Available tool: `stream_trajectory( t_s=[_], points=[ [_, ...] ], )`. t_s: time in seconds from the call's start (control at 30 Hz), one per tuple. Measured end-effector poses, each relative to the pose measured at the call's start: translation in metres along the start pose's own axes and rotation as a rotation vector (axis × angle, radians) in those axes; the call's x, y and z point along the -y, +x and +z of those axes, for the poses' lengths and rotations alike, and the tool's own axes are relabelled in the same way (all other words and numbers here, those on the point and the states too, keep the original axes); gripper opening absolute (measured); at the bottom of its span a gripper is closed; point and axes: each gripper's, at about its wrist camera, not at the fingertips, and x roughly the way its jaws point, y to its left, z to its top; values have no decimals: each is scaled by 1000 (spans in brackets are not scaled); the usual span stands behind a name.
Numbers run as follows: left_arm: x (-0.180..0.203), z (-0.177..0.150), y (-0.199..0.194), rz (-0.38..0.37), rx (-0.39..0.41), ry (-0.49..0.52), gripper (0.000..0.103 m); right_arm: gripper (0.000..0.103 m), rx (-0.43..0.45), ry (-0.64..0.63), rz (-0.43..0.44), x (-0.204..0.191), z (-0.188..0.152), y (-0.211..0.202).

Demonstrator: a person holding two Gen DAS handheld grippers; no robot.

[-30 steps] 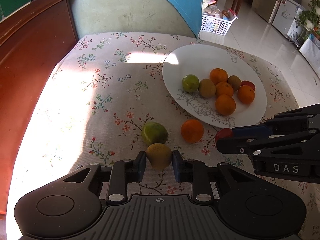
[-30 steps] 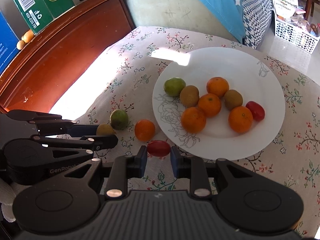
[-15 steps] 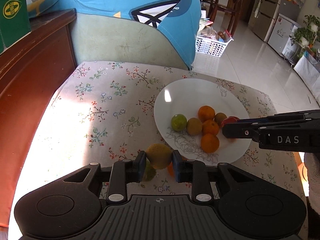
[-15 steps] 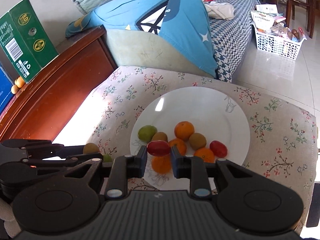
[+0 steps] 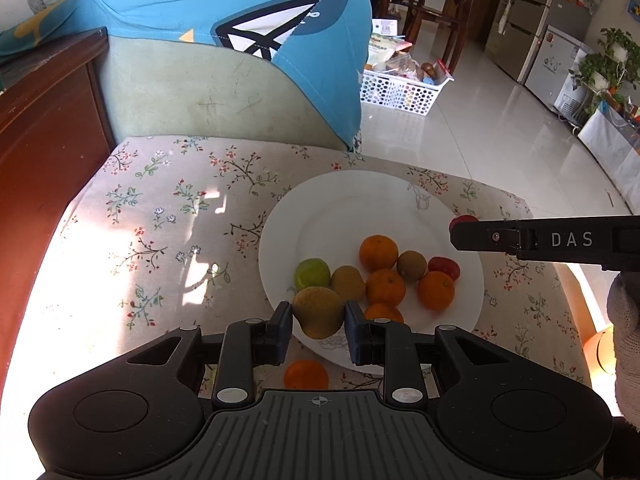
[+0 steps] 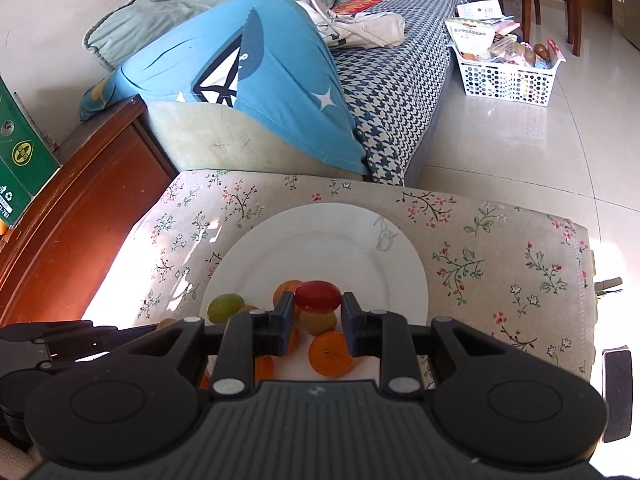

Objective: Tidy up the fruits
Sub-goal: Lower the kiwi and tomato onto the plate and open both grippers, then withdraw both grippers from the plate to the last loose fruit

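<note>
Your left gripper (image 5: 318, 318), bottom center of the left wrist view, has its jaws clamped on a yellow-green fruit (image 5: 318, 316), held in the air over the near-left rim of the white plate (image 5: 360, 200). Just below it, partly behind the gripper body, a lone orange (image 5: 306, 374) sits on the floral tablecloth (image 5: 160, 220), off the plate.

Your right gripper (image 6: 317, 308), bottom center of the right wrist view, is closed on a red fruit (image 6: 318, 296), held above the fruit pile on the plate (image 6: 320, 232). In the left wrist view that same gripper (image 5: 454, 234) comes in from the right edge w/ "DAS" on its side; only a bit of the red fruit (image 5: 462, 220) shows at its tip, over the plate's right rim.

On the plate, mid-frame in the left wrist view: a green citrus (image 5: 312, 274) at left, a brown kiwi (image 5: 348, 282) touching it, then oranges (image 5: 378, 252) clustered w/ a second kiwi (image 5: 412, 266) and a red fruit on the plate (image 5: 444, 266) at right. The far half of the plate is bare.

Beyond the table, top of frame: a blue cushion (image 5: 260, 40) on a pale green sofa arm (image 5: 200, 96), a wooden cabinet (image 5: 40, 140) at left, and a white basket (image 5: 400, 88) on the tile floor at upper right.
</note>
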Motion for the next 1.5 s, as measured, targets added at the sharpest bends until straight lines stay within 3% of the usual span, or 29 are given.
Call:
stream_trajectory(
  t_s=[0.6,0.9,1.07,1.13,1.5],
  points=[
    [12,6,11,-16,-13,7,28,28,-24,71,-28,10,-1,14],
    [6,19,-6,-1,26,-29,49,29,-1,70,-18,5,1,6],
    [0,22,-16,18,19,-38,53,31,-12,55,8,-1,-1,5],
    [-5,22,-19,39,16,-47,61,31,-16,44,17,-5,-2,4],
    [-19,20,-30,89,19,-51,67,34,-62,-44,75,-39,-20,7]
  ],
)
